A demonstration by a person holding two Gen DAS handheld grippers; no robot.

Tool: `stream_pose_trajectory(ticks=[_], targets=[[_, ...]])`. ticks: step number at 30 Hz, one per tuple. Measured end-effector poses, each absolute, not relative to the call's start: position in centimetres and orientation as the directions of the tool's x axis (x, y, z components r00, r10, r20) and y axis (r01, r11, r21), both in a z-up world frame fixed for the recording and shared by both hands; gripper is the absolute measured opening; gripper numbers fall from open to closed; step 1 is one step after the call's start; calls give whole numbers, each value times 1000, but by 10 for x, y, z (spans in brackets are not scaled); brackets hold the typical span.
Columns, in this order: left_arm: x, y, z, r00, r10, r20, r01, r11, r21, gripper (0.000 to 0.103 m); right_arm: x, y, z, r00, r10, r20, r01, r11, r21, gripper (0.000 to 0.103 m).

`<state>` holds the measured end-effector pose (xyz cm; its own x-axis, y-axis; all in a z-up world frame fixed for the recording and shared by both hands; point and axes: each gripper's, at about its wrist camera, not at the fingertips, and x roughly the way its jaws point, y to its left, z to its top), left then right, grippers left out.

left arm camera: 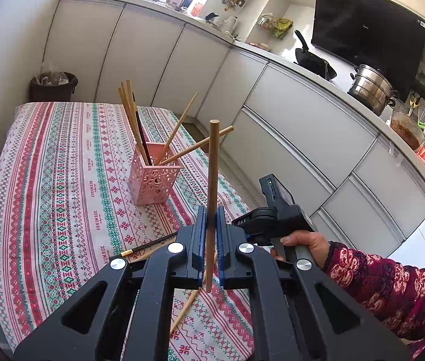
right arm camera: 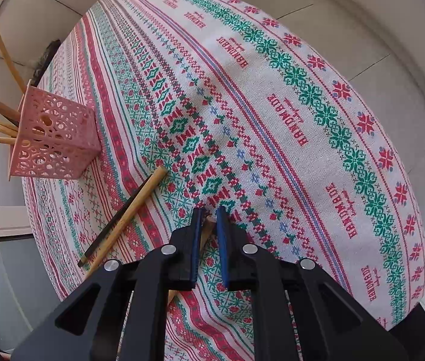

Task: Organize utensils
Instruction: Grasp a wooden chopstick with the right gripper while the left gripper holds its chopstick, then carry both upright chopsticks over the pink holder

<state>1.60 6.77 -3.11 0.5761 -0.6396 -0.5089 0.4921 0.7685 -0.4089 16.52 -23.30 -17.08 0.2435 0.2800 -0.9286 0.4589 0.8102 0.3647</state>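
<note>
Left gripper (left arm camera: 211, 228): black plastic frame, two angular arms with triangular cut-outs, four round silver screw heads across the linkage. Blue pads line the inner faces of its fingers (left arm camera: 202, 234).

Right gripper (right arm camera: 210, 225): same build, same silver screws, same blue pads (edges look slightly worn).

To the right of the left tongs, a hand (left arm camera: 305, 245) on a black handle unit with white lettering, partly legible. Sleeve (left arm camera: 392, 291): dark maroon, pink floral-scroll print, dark cuff.
</note>
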Motion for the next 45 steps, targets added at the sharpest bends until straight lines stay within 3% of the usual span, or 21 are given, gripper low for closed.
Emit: stream_pose_trajectory(ticks=[2, 9, 15, 17, 19, 21, 26, 35, 42, 45], targets=[[16, 67, -31, 578, -638, -510, 491, 770, -407, 5, 162, -231, -169, 236, 261, -936, 459, 819, 345, 12], [14, 73, -30, 591, -628, -506, 485, 778, -400, 5, 153, -210, -173, 224, 266, -938, 472, 812, 343, 36], [11, 79, -27, 601, -622, -502, 477, 783, -399, 6, 135, -185, -172, 250, 215, -944, 469, 826, 312, 36], [10, 79, -26, 603, -623, -499, 478, 782, -399, 6, 135, -178, -171, 267, 167, -949, 459, 844, 277, 31], [10, 79, -26, 603, -622, -500, 478, 783, -397, 6, 137, -174, -172, 285, 133, -949, 450, 856, 255, 14], [8, 80, -25, 610, -620, -494, 477, 785, -396, 6, 135, -175, -173, 320, 147, -936, 449, 847, 286, 9], [2, 87, -13, 666, -611, -428, 476, 790, -387, 6, 112, -191, -146, 486, 204, -850, 341, 851, 399, 8], [-8, 65, 35, 805, -529, -268, 459, 843, -281, 6, 61, -185, -11, 753, 170, -636, 23, 959, 283, 8], [33, 40, 69, 866, -451, -214, 401, 884, -242, 6, 53, -198, 65, 827, 206, -523, -68, 960, 271, 8], [57, 27, 68, 859, -443, -257, 392, 892, -226, 6, 60, -206, 87, 837, 220, -501, -85, 957, 278, 8]])
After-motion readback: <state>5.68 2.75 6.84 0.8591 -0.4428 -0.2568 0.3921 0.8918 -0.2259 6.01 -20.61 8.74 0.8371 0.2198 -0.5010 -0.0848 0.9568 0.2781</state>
